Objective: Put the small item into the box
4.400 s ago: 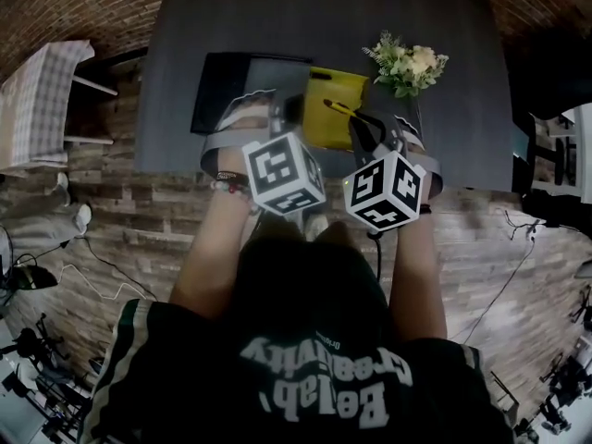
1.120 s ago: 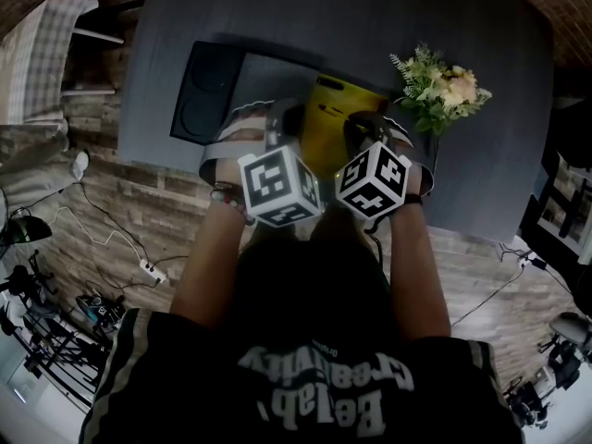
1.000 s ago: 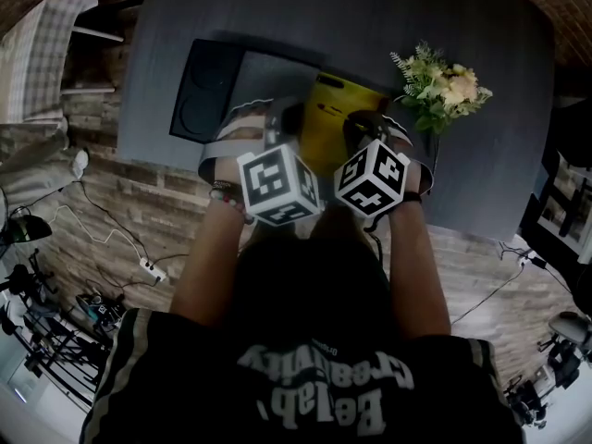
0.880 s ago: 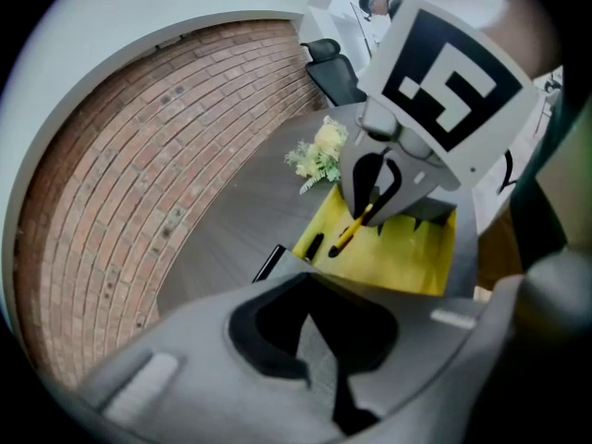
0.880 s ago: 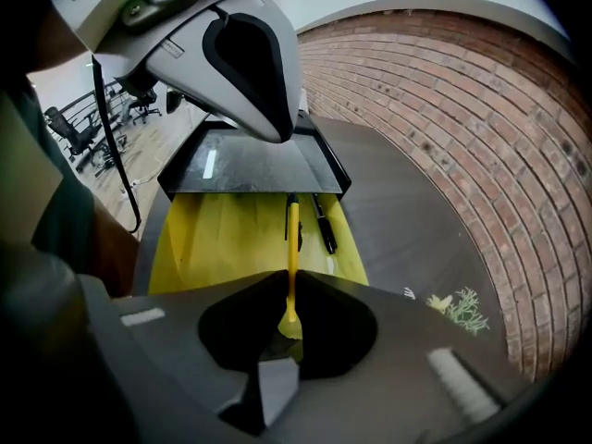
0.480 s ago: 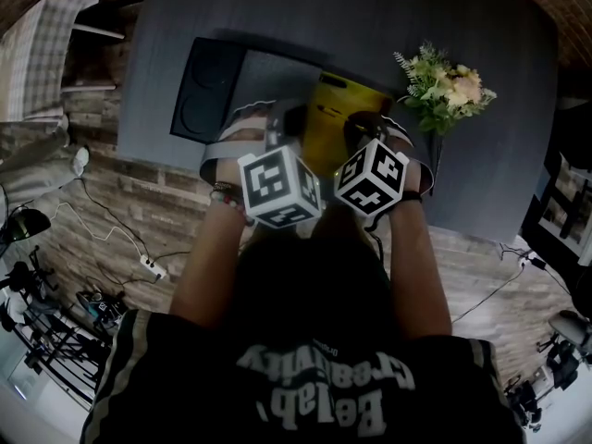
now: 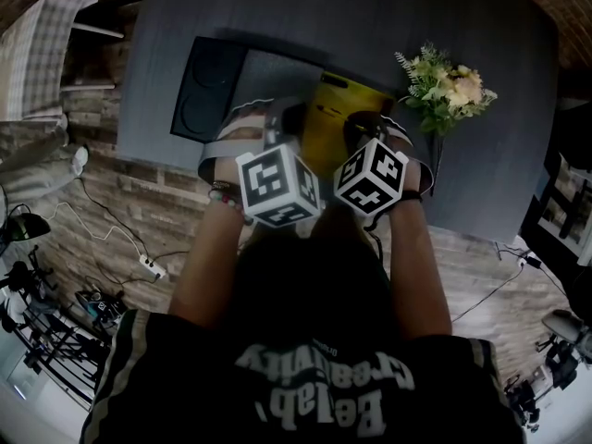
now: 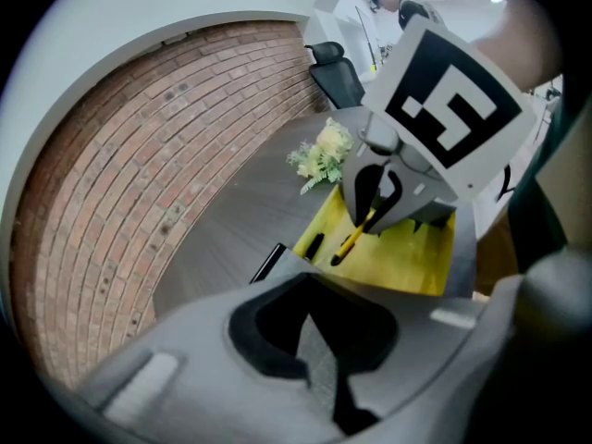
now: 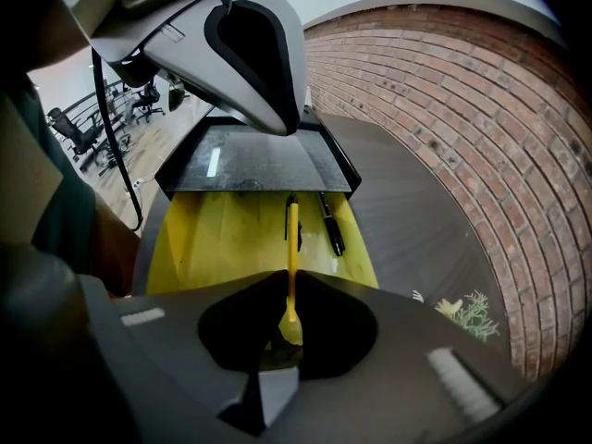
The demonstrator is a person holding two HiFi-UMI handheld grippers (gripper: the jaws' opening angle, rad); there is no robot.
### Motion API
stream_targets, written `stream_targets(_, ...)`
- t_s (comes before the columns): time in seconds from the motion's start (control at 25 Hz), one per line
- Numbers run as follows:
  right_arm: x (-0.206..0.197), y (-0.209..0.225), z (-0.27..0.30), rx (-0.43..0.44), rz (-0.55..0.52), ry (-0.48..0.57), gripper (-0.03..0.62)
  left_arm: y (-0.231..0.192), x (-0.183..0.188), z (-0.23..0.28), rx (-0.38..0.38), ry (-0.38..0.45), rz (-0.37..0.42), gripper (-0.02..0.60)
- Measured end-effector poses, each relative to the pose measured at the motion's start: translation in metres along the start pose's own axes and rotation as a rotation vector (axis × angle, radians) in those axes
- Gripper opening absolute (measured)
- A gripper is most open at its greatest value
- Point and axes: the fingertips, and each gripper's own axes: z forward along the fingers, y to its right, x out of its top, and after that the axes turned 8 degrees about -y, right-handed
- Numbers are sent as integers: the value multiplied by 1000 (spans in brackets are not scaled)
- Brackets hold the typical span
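Note:
My right gripper (image 9: 290,314) is shut on the end of a yellow pen (image 9: 292,248). The pen points forward and down over the open yellow box (image 9: 217,239). In the left gripper view the right gripper (image 8: 375,213) hangs over the yellow box (image 8: 407,257), and the yellow pen (image 8: 354,237) slants toward the box floor; I cannot tell if its tip touches. A black pen (image 9: 330,225) lies inside the box. My left gripper (image 8: 322,377) is shut with nothing in it, beside the box's left. In the head view both marker cubes hide most of the box (image 7: 324,123).
A flat black lid or tray (image 9: 259,160) lies against the box's far side, also visible as the black tray (image 7: 211,89). A bunch of flowers (image 7: 448,83) stands right of the box on the dark table (image 7: 388,17). The table's near edge (image 7: 166,169) runs under my wrists.
Over the last second nothing has visibly moved. Compared with several seconds ago, the head view has shifted and the pen is hidden behind the right cube.

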Motion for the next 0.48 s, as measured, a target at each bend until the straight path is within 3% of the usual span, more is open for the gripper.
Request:
stream_targets(0.2, 4, -5, 1, 46, 28, 21, 48, -2, -1, 1, 0, 1, 1, 2)
stream_targets(0.24, 5, -8, 2, 78, 47, 30, 100, -3, -1, 1, 1, 0, 0, 2)
stream_targets(0.32, 7, -14, 5, 118, 67, 34, 272, -2, -2, 1, -1, 0, 2, 2)
stream_targets(0.48, 3, -17, 9, 124, 43, 15, 290, 0, -2, 4, -6, -1, 8, 2)
